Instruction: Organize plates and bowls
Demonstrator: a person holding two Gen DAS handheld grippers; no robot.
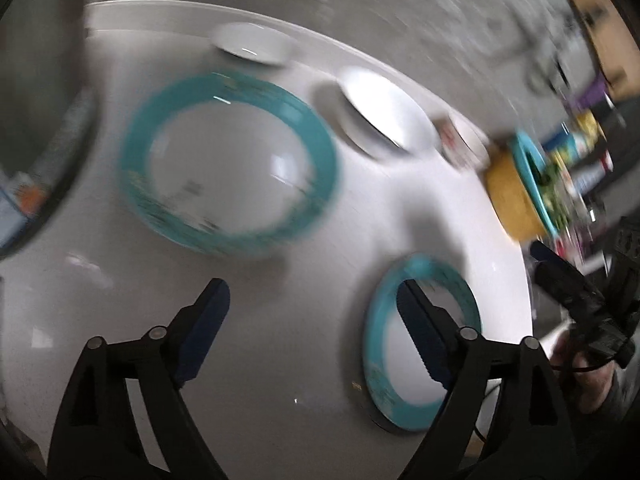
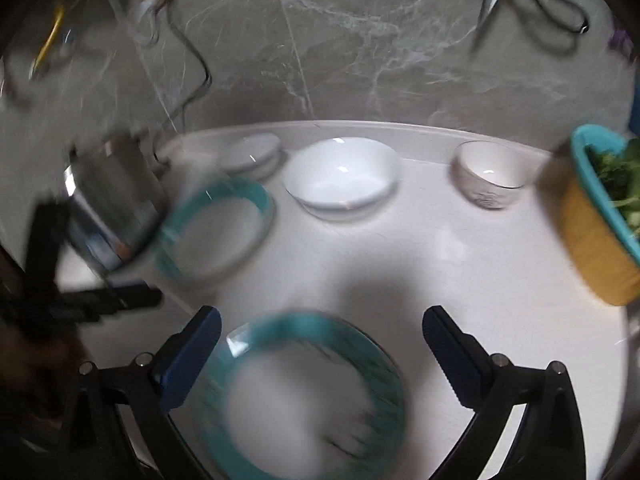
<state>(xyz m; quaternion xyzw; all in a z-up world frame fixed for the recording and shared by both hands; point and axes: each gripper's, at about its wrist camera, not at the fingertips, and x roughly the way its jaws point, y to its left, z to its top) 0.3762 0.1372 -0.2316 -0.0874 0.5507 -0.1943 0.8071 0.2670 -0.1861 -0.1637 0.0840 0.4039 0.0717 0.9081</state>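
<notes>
In the left wrist view a large teal-rimmed plate [image 1: 228, 168] lies flat on the white counter [image 1: 340, 240]. A smaller teal-rimmed plate [image 1: 424, 360] lies lower right, partly behind one finger. My left gripper [image 1: 312, 292] hangs open above bare counter between the two plates and holds nothing. In the right wrist view my right gripper [image 2: 322, 316] stands wide open over a teal-rimmed plate [image 2: 312, 400] that rests on the counter, its pads apart from the rim. A second teal-rimmed plate [image 2: 212, 228] sits further back left. Both views are motion-blurred.
Along the marble back wall stand a shallow white bowl [image 2: 252, 152], a wide white bowl [image 2: 340, 176] and a small patterned bowl [image 2: 488, 176]. A steel pot [image 2: 116, 200] is at left and a yellow-and-teal planter [image 2: 596, 232] at right. A dark finger [image 2: 132, 299] of the left gripper shows at left.
</notes>
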